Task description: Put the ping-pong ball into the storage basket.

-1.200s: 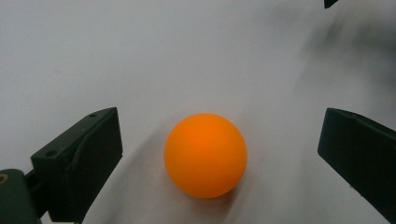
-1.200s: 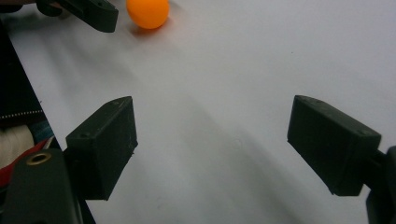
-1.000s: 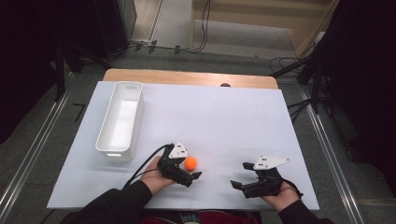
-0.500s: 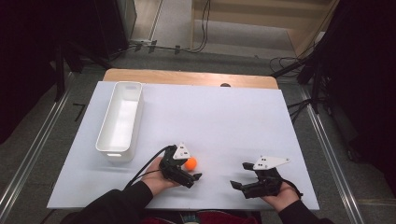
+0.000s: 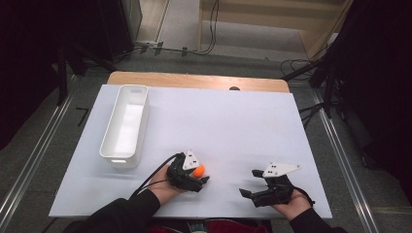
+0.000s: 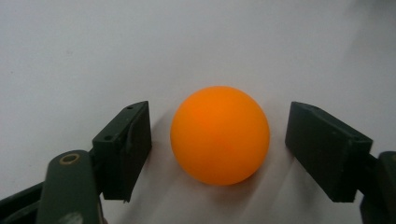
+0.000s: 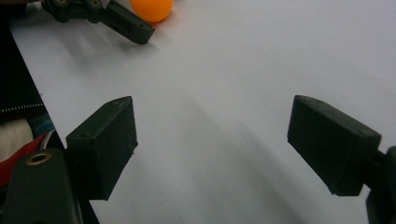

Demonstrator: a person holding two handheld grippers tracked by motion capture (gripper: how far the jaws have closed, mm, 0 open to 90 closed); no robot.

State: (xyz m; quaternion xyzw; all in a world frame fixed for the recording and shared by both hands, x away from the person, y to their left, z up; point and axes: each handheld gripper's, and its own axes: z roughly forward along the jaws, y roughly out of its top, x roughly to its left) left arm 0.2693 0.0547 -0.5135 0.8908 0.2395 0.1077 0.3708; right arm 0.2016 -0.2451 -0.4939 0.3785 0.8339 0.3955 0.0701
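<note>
Table (image 5: 233,121) first, its white sheet bearing the tray (image 5: 125,125) at far left, then the idle, wide-open right gripper (image 5: 250,183), then the left gripper (image 6: 218,154), jaws just closing around but not yet touching the orange ball (image 6: 219,135) resting squarely between them.

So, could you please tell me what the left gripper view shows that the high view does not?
The left gripper view alone shows the narrow gaps between the orange ball and the pads on either side: the left tongs have just been closing, but nothing presses yet. The high view alone shows the white tray, the right tongs, open over the bare white table, and both hands. Both share the ball between the left tongs on that table.
</note>
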